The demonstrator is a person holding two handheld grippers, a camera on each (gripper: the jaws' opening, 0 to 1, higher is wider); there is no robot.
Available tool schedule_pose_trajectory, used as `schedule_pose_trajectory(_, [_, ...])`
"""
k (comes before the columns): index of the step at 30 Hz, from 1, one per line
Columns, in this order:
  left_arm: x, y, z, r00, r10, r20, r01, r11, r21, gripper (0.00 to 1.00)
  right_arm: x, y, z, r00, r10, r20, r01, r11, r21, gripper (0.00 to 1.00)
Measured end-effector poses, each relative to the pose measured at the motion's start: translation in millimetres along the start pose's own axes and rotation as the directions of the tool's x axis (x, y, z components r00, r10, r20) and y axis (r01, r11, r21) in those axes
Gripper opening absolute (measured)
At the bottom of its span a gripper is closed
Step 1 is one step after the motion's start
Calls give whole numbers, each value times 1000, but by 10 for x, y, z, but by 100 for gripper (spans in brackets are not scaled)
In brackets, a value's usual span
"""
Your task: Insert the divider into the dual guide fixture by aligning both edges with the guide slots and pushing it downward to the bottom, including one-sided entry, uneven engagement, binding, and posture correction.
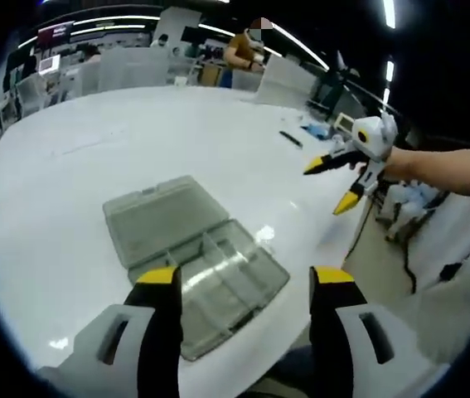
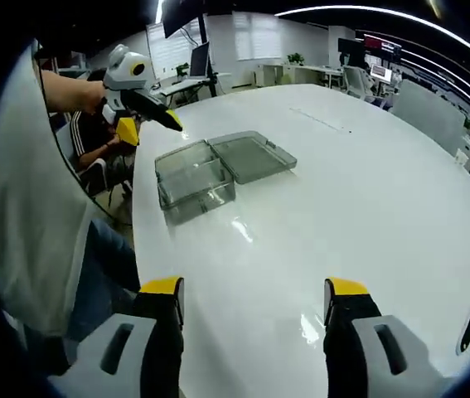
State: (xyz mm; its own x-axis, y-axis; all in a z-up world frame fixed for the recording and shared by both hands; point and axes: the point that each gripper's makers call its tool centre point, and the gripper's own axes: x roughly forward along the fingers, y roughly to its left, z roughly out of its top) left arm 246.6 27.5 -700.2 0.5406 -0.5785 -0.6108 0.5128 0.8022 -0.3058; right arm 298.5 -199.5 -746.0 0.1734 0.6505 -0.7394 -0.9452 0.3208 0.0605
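Grippers, left (image 1: 244, 286) and right (image 2: 255, 298), are both hovering open and empty, while the clear box (image 1: 197, 261) is probably holding a thin, light, slippery divider, best pinched at its top edge.

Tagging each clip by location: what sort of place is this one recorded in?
Probably an open-plan office or lab: a large white table holding an open clear plastic box, desks with monitors behind, and long ceiling strip lights.
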Motion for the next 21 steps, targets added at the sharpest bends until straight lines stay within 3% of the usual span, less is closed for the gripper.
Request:
schedule_pose_trajectory(7, [-12, 24, 13, 1000, 16, 3, -16, 1000, 0, 60, 8, -78, -238, 997, 5, -74, -9, 999, -50, 62])
schedule_pose_trajectory(21, [-35, 65, -2, 999, 40, 7, -40, 999, -13, 60, 115, -283, -419, 987, 24, -156, -44, 991, -126, 55])
